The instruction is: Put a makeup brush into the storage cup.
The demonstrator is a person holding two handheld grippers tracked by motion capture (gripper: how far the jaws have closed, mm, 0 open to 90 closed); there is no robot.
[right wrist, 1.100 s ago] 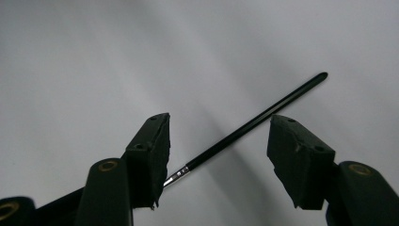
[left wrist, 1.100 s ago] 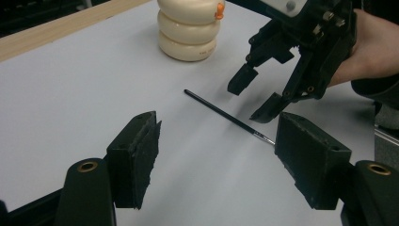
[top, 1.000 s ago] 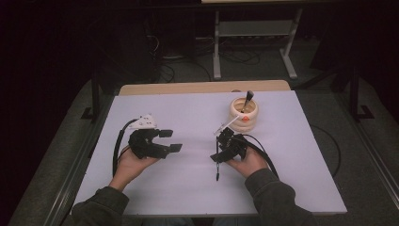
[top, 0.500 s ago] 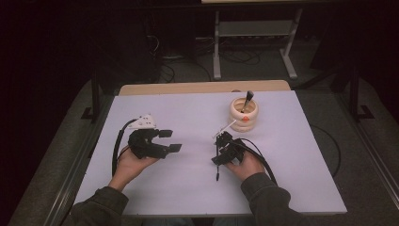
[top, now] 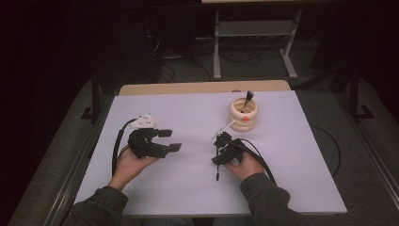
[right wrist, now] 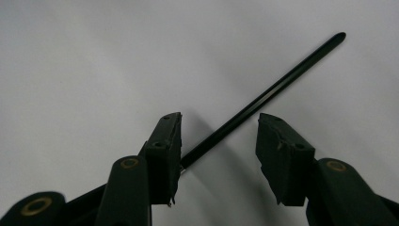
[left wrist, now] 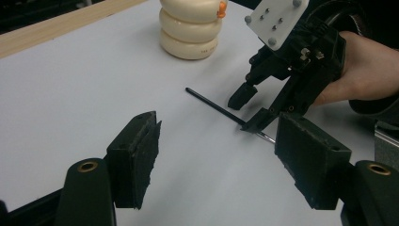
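Jaws of the right gripper (right wrist: 219, 136) stood spread astride a thin black stick (right wrist: 263, 101) lying flat on the white table (top: 188, 188). Light, stiff and probably slippery, it wanted a mid-shaft pinch.

Bare white table (top: 188, 117) lies ahead of the left gripper (left wrist: 216, 155), whose jaws stand wide apart with nothing between them. Beyond its jaws, the right gripper (left wrist: 263, 101) and the hand (left wrist: 362, 70) holding it stand in the way. Between the right gripper's spread jaws lies a thin black stick (right wrist: 263, 101), flat on the table. Past that gripper, the cream ringed holder (top: 243, 114) blocks the far side.
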